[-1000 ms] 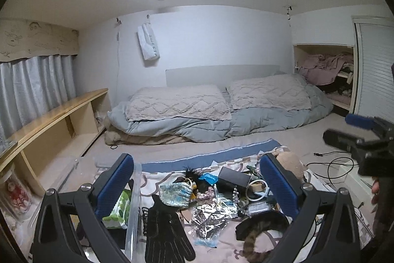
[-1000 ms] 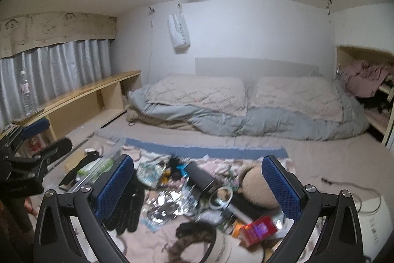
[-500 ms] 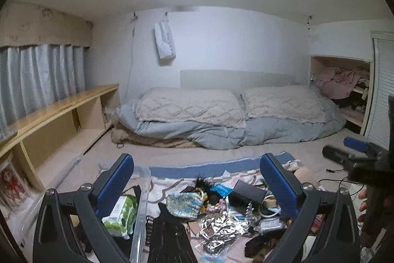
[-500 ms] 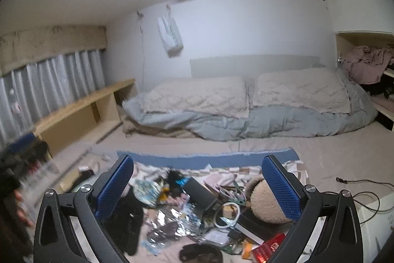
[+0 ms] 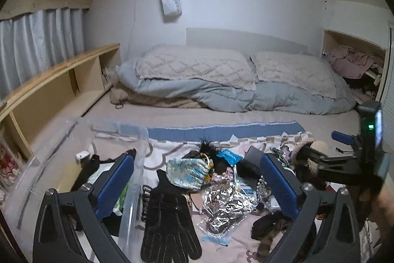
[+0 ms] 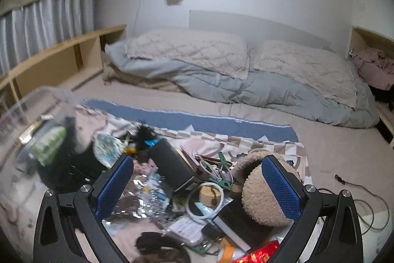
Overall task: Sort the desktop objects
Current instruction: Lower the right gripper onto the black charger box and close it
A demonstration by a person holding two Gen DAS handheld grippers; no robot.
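Note:
A heap of small objects lies on a patterned cloth (image 5: 256, 139) on the floor. My left gripper (image 5: 197, 184) hovers open over black gloves (image 5: 170, 221), a floral pouch (image 5: 187, 173) and a silver foil bag (image 5: 221, 208). To its left stands a clear plastic bin (image 5: 134, 179). My right gripper (image 6: 197, 185) is open and empty above a black box (image 6: 172, 169), a white cable ring (image 6: 205, 199) and a beige fuzzy hat (image 6: 261, 194). The right gripper (image 5: 325, 144) also shows at the right edge of the left wrist view, held by a hand.
A bed with a grey duvet (image 5: 221, 93) and two pillows fills the far side. A low wooden shelf (image 5: 49, 88) runs along the left wall under curtains. A black cable (image 6: 364, 191) trails on the floor at the right. A niche (image 5: 354, 61) holds clothes.
Both views have tipped down and drawn closer to the heap. The right gripper has come lower and nearer at the right of the left wrist view. Both stay open and empty.

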